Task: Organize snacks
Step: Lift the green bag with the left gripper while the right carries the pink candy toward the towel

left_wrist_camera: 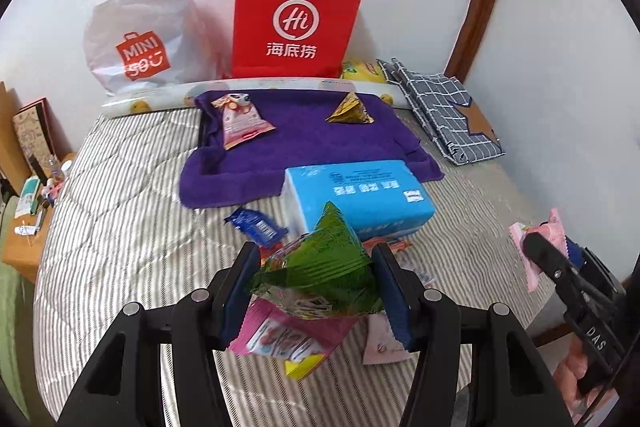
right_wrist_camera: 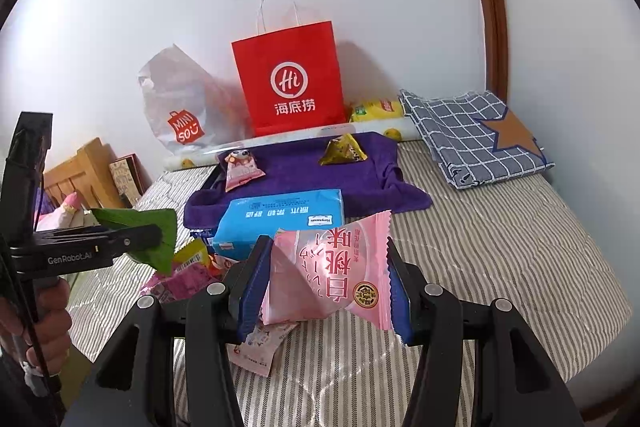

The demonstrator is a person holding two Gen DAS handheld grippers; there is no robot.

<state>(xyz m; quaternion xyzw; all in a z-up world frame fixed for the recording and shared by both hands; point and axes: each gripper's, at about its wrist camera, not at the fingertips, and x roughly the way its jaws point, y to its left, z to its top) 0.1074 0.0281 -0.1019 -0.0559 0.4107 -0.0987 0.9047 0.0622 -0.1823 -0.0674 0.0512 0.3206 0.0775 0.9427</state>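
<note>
My left gripper (left_wrist_camera: pixel 316 279) is shut on a green pyramid-shaped snack packet (left_wrist_camera: pixel 326 263), held above the striped bed. In the right wrist view that left gripper (right_wrist_camera: pixel 158 233) shows at the left with the green packet (right_wrist_camera: pixel 160 243) in it. My right gripper (right_wrist_camera: pixel 326 283) is shut on a pink peach-flavour snack packet (right_wrist_camera: pixel 336 275); the left wrist view catches it at the right edge, pink packet (left_wrist_camera: pixel 540 239). On the purple towel (left_wrist_camera: pixel 304 143) lie a pink-and-orange packet (left_wrist_camera: pixel 240 123) and a gold pyramid packet (left_wrist_camera: pixel 350 111). Loose snacks (left_wrist_camera: pixel 280 339) lie under my left gripper.
A blue tissue pack (left_wrist_camera: pixel 360 195) sits between the towel and the grippers. A red paper bag (left_wrist_camera: pixel 296 19) and a white plastic bag (left_wrist_camera: pixel 140 27) stand against the wall. A checked folded cloth (left_wrist_camera: pixel 448 111) lies at the right. A wooden nightstand (left_wrist_camera: pixel 24 227) stands left.
</note>
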